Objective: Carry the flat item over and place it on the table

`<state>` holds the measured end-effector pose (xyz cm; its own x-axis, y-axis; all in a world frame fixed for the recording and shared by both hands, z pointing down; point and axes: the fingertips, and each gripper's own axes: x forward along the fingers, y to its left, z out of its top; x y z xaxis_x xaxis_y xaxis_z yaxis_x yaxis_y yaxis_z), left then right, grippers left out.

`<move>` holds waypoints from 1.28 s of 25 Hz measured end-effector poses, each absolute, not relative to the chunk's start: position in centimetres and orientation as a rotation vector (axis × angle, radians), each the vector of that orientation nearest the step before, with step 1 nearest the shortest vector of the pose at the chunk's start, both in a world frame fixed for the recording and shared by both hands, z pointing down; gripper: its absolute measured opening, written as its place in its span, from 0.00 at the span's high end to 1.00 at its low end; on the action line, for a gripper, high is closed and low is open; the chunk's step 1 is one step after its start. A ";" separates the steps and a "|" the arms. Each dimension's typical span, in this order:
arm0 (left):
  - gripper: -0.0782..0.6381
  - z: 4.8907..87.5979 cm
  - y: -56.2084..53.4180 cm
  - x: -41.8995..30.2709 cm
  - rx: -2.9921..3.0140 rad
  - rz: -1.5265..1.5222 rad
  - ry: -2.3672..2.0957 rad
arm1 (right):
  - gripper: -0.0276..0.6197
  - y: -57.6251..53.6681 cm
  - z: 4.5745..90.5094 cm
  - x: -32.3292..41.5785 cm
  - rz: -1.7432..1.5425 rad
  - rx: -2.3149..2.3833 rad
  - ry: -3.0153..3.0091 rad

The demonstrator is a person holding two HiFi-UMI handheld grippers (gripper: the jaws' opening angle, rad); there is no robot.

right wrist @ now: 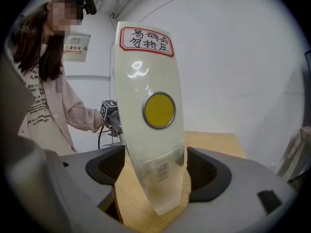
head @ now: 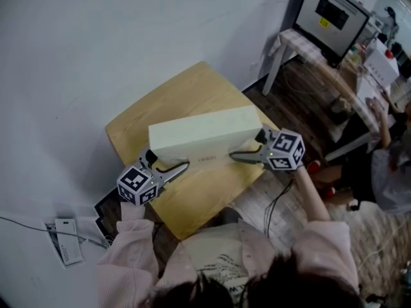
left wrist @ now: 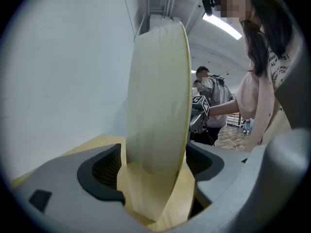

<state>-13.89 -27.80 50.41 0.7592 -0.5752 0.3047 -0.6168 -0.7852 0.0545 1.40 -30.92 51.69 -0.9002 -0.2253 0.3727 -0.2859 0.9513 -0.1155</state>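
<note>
The flat item is a pale, long, thin box (head: 202, 133) that stands on its long edge on the small wooden table (head: 192, 201). My left gripper (head: 168, 159) straddles the box's left end and my right gripper (head: 246, 145) straddles its right end. In the left gripper view the box (left wrist: 158, 106) rises between the left gripper's (left wrist: 154, 169) dark pads, with a strip of table showing beside it. In the right gripper view the box (right wrist: 150, 130) bears a yellow round sticker (right wrist: 158, 110) and a red-framed label (right wrist: 146, 40). The right gripper (right wrist: 155, 171) shows a thin gap at each pad.
A white wall runs close behind the table. At the back right a monitor (head: 331, 11) stands on a white desk, and a person (head: 385, 165) sits beside it. Papers (head: 67, 239) lie on the floor at the lower left. Another person (left wrist: 211, 96) stands farther off.
</note>
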 end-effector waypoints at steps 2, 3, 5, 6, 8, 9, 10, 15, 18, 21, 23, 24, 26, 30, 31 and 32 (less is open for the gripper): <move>0.30 50.5 -27.6 -14.1 2.793 0.402 -0.969 | 0.32 -30.8 51.7 1.5 0.249 0.381 -2.743; 0.30 50.6 -27.4 -14.2 2.789 0.397 -0.975 | 0.32 -30.7 51.7 1.6 0.256 0.385 -2.745; 0.30 50.5 -27.4 -14.4 2.782 0.387 -0.988 | 0.32 -30.8 51.5 1.5 0.265 0.396 -2.751; 0.30 50.5 -27.4 -14.4 2.778 0.382 -0.995 | 0.32 -30.8 51.4 1.5 0.268 0.402 -2.751; 0.29 50.4 -27.2 -14.6 2.768 0.372 -1.011 | 0.31 -30.8 51.6 1.8 0.276 0.412 -2.745; 0.28 50.4 -27.1 -14.7 2.762 0.367 -1.021 | 0.31 -30.7 51.7 1.9 0.281 0.418 -2.743; 0.28 50.3 -27.1 -14.9 2.756 0.361 -1.034 | 0.31 -30.6 51.7 2.1 0.288 0.426 -2.745; 0.28 49.7 -26.6 -16.2 2.706 0.287 -1.134 | 0.31 -30.6 51.1 3.5 0.309 0.499 -2.778; 0.29 49.5 -25.8 -17.1 2.659 0.243 -1.212 | 0.34 -30.3 51.1 4.5 0.331 0.546 -2.795; 0.30 49.6 -25.0 -17.6 2.625 0.221 -1.275 | 0.36 -30.1 51.1 5.3 0.324 0.590 -2.811; 0.30 49.6 -24.4 -17.9 2.606 0.213 -1.312 | 0.37 -29.8 50.9 5.5 0.328 0.611 -2.819; 0.30 49.6 -24.0 -18.0 2.599 0.205 -1.327 | 0.38 -29.5 50.8 5.6 0.334 0.618 -2.818; 0.34 49.4 -23.5 -17.9 2.588 0.191 -1.346 | 0.40 -29.0 50.7 5.8 0.327 0.627 -2.818; 0.41 49.1 -22.2 -17.3 2.575 0.195 -1.374 | 0.41 -28.1 50.2 6.0 0.311 0.647 -2.833; 0.44 49.1 -21.8 -17.1 2.576 0.197 -1.379 | 0.44 -27.8 50.0 5.9 0.314 0.655 -2.839; 0.46 49.0 -21.4 -16.9 2.575 0.195 -1.384 | 0.44 -27.5 49.9 5.9 0.314 0.660 -2.844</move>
<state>-16.90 -21.41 49.00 0.5499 -0.8072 0.2146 -0.8351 -0.5364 0.1221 5.91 -27.53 49.85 -0.8790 -0.4092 0.2448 -0.4527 0.8774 -0.1589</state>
